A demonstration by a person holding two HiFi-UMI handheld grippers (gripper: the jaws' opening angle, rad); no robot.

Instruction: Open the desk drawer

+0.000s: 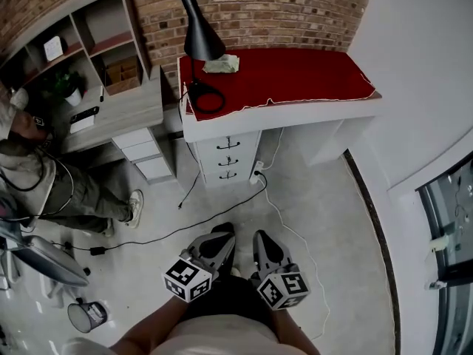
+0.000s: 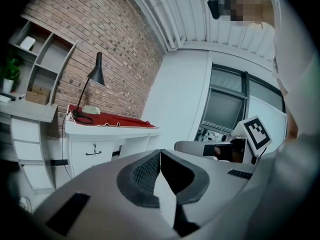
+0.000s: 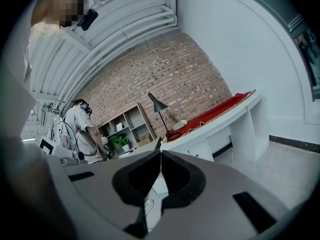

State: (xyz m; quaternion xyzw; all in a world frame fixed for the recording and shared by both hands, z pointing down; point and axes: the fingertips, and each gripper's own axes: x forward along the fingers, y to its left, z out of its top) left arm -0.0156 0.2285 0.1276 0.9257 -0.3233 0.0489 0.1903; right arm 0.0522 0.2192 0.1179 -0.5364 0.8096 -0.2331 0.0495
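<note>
My left gripper [image 1: 223, 233] and right gripper [image 1: 261, 237] are both clenched shut, empty. The desk drawer [image 1: 228, 146] sits closed, well ahead of them. In the left gripper view, the gripper's body hides everything below it.

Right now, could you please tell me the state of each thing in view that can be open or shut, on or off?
Desk drawers, all three shut.
Side desk drawers, shut.
Lamp, upright on the desk, apparently unlit.
Left gripper, jaws shut, nothing between them.
Right gripper, jaws shut, nothing between them.
</note>
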